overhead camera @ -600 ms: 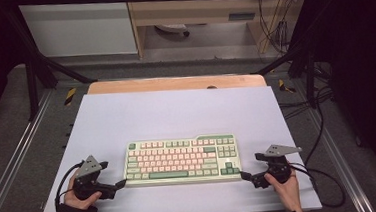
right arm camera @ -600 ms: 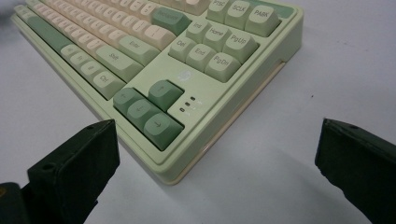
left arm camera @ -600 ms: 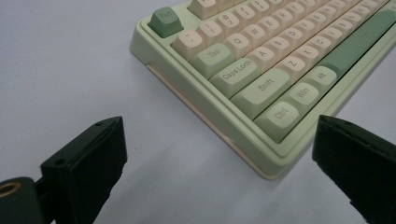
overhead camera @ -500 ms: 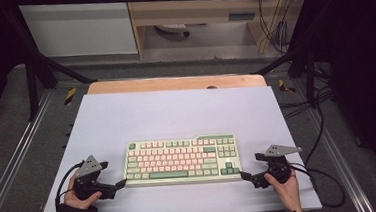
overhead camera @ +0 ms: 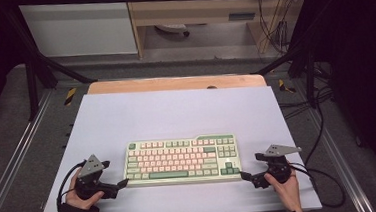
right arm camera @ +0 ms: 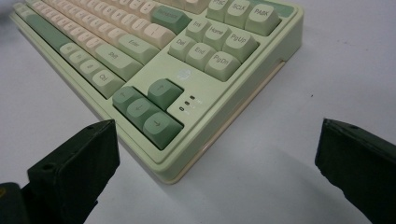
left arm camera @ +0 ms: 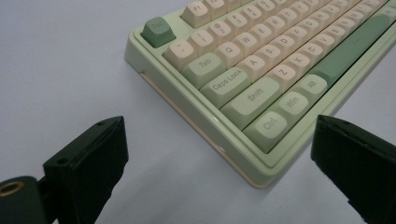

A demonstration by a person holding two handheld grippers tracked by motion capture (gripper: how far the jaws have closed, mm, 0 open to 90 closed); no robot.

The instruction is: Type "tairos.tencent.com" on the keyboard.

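- Lying flat on the pale lilac surface (overhead camera: 176, 112), the green-and-cream mechanical keyboard (overhead camera: 182, 160) sits near the surface's front edge, its long side running across the high view.
- The left hand-held gripper (overhead camera: 122, 182) is low beside the keyboard's near left corner, its jaws spread wide apart with nothing between the pads; in the left gripper view that corner, by the Ctrl key (left arm camera: 269, 127), points into the gap between the two black jaws without touching either.
- The right hand-held gripper (overhead camera: 244, 175) is at the keyboard's near right corner, likewise spread open and gripping nothing; in the right gripper view the corner below the dark green arrow keys (right arm camera: 144, 109) lies between the jaws, nearer one jaw than the other, clear of both.
- Each hand-held gripper points inward toward the keyboard, one at either end of its front edge.
- The left hand (overhead camera: 79, 196) and the right hand (overhead camera: 288, 189) hold the grippers just outside the keyboard's short ends.
- A wooden strip (overhead camera: 174, 84) shows beyond the keyboard, along the far edge of the surface.
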